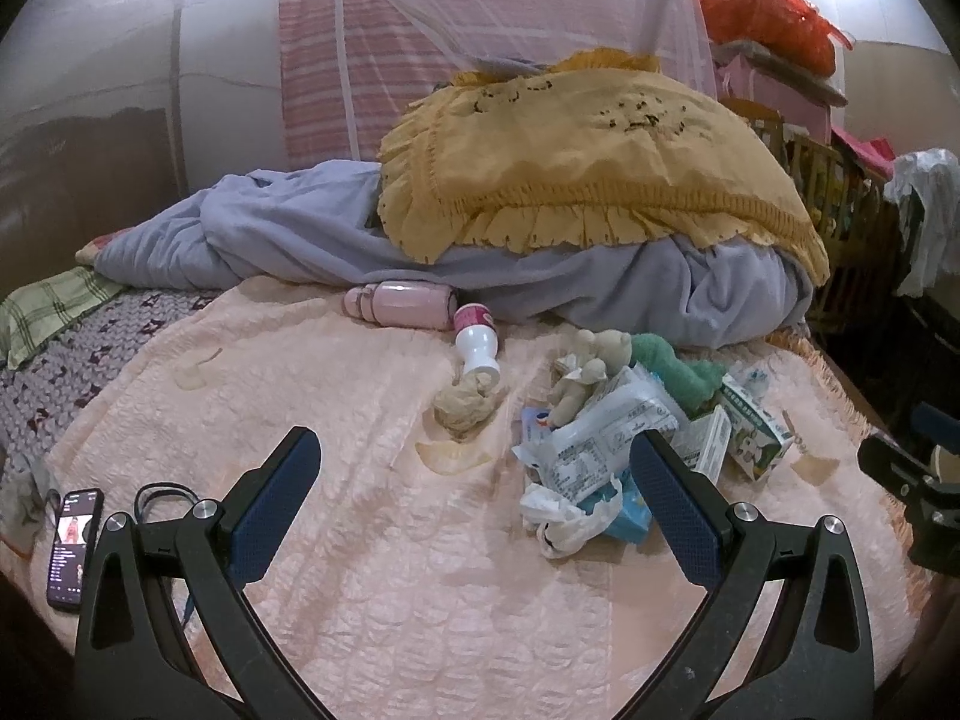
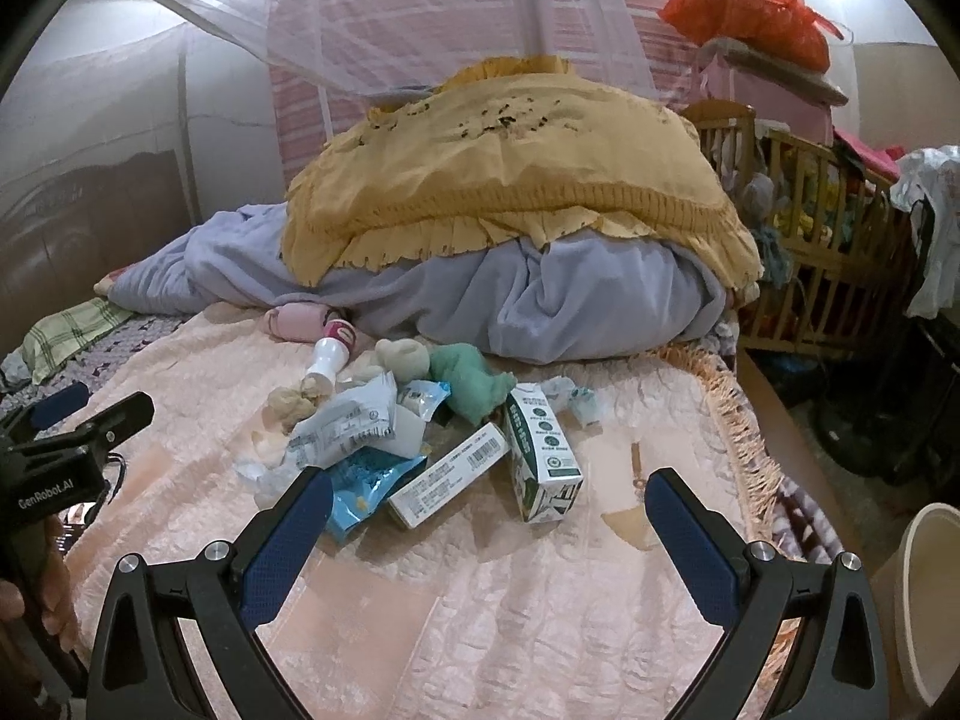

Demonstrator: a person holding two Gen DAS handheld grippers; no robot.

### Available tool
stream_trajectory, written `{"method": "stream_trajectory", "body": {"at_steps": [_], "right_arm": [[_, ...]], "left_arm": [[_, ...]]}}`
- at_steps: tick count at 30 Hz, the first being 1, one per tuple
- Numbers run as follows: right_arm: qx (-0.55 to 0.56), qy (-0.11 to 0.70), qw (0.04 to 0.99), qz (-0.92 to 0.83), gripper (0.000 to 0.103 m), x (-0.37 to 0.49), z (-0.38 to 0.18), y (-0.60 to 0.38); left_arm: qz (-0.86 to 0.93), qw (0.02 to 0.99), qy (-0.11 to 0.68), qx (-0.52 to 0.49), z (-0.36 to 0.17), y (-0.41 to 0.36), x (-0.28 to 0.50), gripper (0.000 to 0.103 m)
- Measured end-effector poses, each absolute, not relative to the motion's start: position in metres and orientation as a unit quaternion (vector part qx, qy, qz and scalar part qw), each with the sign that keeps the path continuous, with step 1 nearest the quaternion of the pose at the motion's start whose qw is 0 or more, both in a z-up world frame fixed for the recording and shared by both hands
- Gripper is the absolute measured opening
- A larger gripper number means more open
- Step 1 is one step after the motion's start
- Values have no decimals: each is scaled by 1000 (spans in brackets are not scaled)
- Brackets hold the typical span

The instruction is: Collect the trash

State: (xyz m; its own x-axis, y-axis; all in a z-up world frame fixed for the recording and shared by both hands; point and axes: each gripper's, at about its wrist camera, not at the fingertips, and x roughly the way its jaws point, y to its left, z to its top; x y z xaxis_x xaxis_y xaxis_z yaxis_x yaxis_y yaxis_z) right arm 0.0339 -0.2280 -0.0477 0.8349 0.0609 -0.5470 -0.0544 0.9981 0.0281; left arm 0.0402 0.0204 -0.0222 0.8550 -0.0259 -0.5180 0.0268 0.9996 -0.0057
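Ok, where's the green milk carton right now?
In the right wrist view, the green milk carton lies on the pink bedspread, right side of the litter pile, beside the long white box.

Wide-spread left claw hovers above pink bedspread beside trash pile.

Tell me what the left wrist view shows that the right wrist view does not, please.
Only the left wrist view shows the phone with its lit screen, lying at the bed's near left edge.

Only the right wrist view shows a pale bin beside the bed, at the right edge.

Both show the milk carton, the white bottle, the green plush toy and the yellow cover. Both the left gripper and the right gripper are open and empty.
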Motion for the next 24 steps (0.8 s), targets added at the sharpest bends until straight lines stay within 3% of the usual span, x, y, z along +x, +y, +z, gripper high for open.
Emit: {"method": "stream_trajectory", "body": {"at_steps": [24], "right_arm": [[-4, 261, 965, 23, 103, 30, -36, -224]], "left_arm": [[-18, 968, 251, -15, -8, 24, 38, 103]]}}
